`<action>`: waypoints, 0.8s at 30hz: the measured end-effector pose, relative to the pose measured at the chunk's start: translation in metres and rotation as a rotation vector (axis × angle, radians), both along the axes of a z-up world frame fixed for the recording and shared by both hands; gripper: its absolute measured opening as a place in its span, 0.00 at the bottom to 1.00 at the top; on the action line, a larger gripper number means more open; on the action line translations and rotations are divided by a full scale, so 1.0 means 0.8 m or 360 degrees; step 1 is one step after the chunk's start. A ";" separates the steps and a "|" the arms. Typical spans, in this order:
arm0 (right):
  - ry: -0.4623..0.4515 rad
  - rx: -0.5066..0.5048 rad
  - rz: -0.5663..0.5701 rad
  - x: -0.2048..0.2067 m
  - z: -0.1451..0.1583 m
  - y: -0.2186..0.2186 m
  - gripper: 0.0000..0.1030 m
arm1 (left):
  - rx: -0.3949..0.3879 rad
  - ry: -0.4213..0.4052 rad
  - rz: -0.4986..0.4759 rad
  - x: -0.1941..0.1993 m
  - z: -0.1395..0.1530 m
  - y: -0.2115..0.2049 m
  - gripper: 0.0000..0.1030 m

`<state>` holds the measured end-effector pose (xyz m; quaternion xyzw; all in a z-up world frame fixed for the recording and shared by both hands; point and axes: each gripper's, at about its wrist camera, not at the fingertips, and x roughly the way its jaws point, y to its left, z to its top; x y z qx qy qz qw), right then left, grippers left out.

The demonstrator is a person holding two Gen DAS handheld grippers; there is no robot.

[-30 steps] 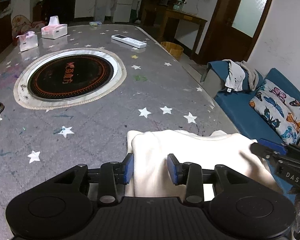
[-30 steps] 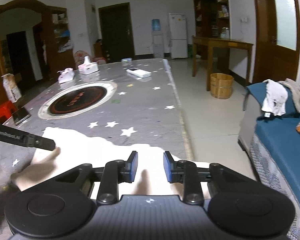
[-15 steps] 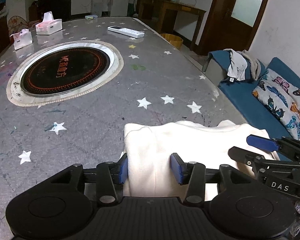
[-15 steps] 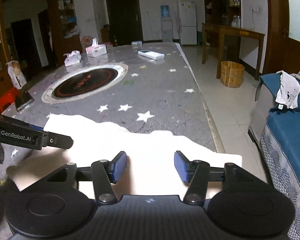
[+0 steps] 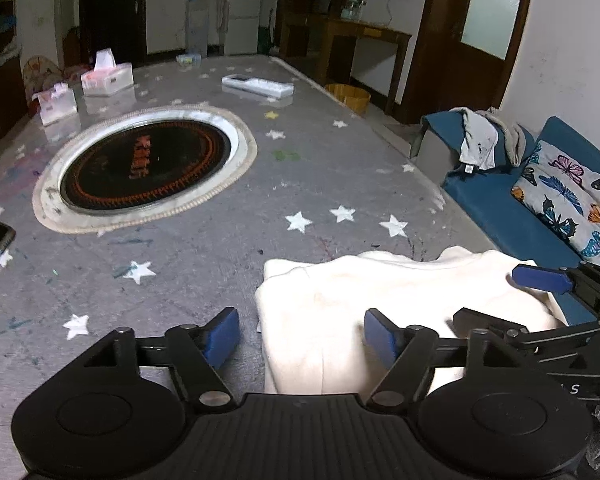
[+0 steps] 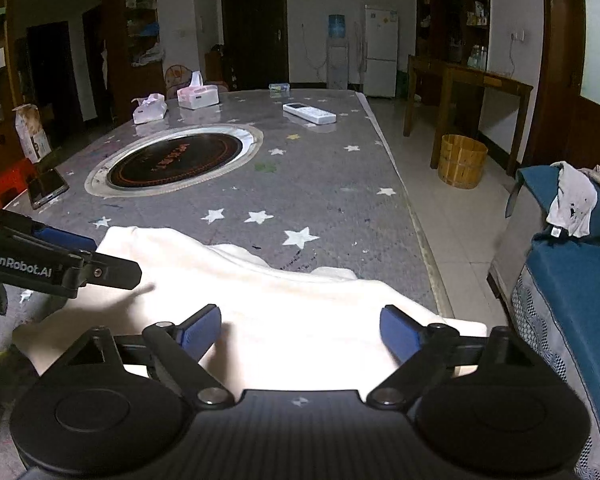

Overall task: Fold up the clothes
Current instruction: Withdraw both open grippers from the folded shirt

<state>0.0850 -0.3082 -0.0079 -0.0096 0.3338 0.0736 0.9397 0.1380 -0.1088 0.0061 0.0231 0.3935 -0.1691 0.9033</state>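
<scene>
- Cream garment [image 5: 384, 300]: soft, light, limp by the look of it; lies partly folded at the near right corner of the star-patterned table [image 5: 228, 248], right edge at the table's rim.
- Best taken by pinching a corner or folded edge; likely to sag and slide on the smooth cover.
- Left hand-held gripper [image 5: 300, 338] and right hand-held gripper [image 6: 300, 332]: jaws just opened wide, cloth beneath, nothing pinched.
- Counted: one garment on the table, two tissue boxes [image 6: 198, 96], one remote [image 6: 309, 113], one phone [image 6: 47, 188]; more clothes on the sofa [image 6: 572, 200].
</scene>
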 end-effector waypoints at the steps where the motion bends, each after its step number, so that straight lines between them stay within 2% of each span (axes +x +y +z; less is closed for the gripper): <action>1: -0.0009 0.0001 -0.0006 -0.002 0.002 0.001 0.89 | 0.0002 -0.0016 -0.0002 -0.004 0.002 0.000 0.76; 8: -0.0078 -0.0028 -0.0053 -0.019 0.015 0.007 1.00 | 0.0006 -0.0090 -0.0012 -0.029 0.013 0.003 0.87; 16: -0.0146 -0.0056 -0.0122 -0.046 0.025 0.013 1.00 | 0.0004 -0.0146 0.0003 -0.062 0.022 0.013 0.96; 24: -0.0209 -0.0101 -0.0191 -0.082 0.027 0.021 1.00 | 0.0009 -0.0204 0.0040 -0.099 0.026 0.027 1.00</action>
